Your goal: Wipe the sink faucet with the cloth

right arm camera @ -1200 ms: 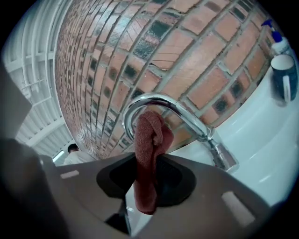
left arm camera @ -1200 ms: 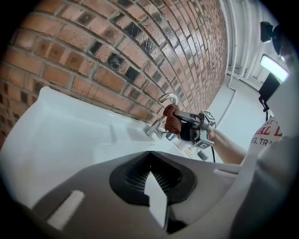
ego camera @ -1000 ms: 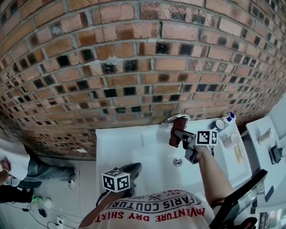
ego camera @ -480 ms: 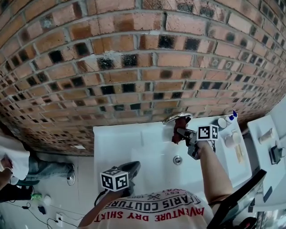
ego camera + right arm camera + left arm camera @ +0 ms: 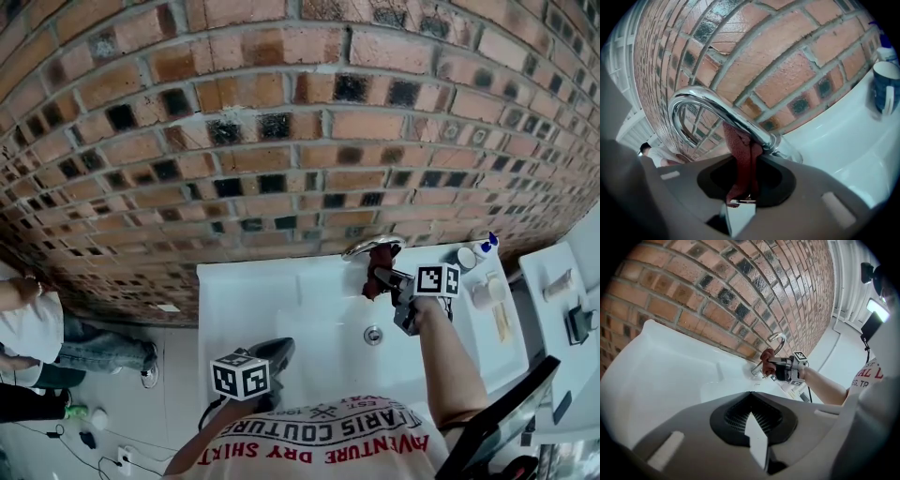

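Observation:
A chrome curved faucet (image 5: pixel 717 115) rises from the back rim of the white sink (image 5: pixel 281 300), against the brick wall. My right gripper (image 5: pixel 743 199) is shut on a dark red cloth (image 5: pixel 743 159), and the cloth presses against the faucet's neck just above its base. From the head view the cloth (image 5: pixel 380 267) hangs under the faucet (image 5: pixel 367 246), with the right gripper (image 5: pixel 386 279) behind it. My left gripper (image 5: pixel 281 354) hovers low at the sink's front left, far from the faucet, its jaws closed on nothing. In the left gripper view the faucet (image 5: pixel 774 341) and cloth (image 5: pixel 767 360) appear small in the distance.
A blue mug (image 5: pixel 886 86) stands on the sink ledge right of the faucet. Small bottles and a soap bar (image 5: pixel 483 291) sit on the right ledge. The drain (image 5: pixel 372 335) lies mid-basin. A person (image 5: pixel 33 328) stands at far left on the floor.
The right gripper moved the cloth slightly up and right, closer under the faucet. The left gripper stayed put. The person at the far left shifted.

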### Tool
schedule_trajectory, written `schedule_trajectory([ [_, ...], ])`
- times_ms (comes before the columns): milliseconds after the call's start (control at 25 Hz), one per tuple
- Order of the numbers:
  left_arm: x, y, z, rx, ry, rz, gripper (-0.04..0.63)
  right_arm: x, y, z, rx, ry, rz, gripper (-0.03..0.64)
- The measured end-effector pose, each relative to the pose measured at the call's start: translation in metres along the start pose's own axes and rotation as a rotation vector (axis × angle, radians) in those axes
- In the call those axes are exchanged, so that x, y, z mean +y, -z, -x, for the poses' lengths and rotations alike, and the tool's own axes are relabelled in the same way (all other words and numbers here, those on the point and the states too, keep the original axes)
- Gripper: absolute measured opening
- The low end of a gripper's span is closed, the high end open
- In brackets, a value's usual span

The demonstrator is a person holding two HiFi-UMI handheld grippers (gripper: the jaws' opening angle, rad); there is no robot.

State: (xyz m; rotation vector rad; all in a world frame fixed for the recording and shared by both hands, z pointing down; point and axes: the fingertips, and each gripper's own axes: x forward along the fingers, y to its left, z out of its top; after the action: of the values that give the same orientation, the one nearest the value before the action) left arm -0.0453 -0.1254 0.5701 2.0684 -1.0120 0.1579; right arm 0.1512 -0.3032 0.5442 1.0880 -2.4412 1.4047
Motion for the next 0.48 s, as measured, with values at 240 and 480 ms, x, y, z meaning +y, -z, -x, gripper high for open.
schedule_trajectory([
  [240,-0.005,-0.003,0.004,-0.009,0.008,-0.012,-0.012,0.018,-0.013,0.016,-0.045,0.025,0.077,0.088],
  [480,-0.014,-0.006,0.006,-0.019,0.020,-0.030,-0.012,0.045,-0.029,0.033,-0.078,0.052,0.207,0.088],
])
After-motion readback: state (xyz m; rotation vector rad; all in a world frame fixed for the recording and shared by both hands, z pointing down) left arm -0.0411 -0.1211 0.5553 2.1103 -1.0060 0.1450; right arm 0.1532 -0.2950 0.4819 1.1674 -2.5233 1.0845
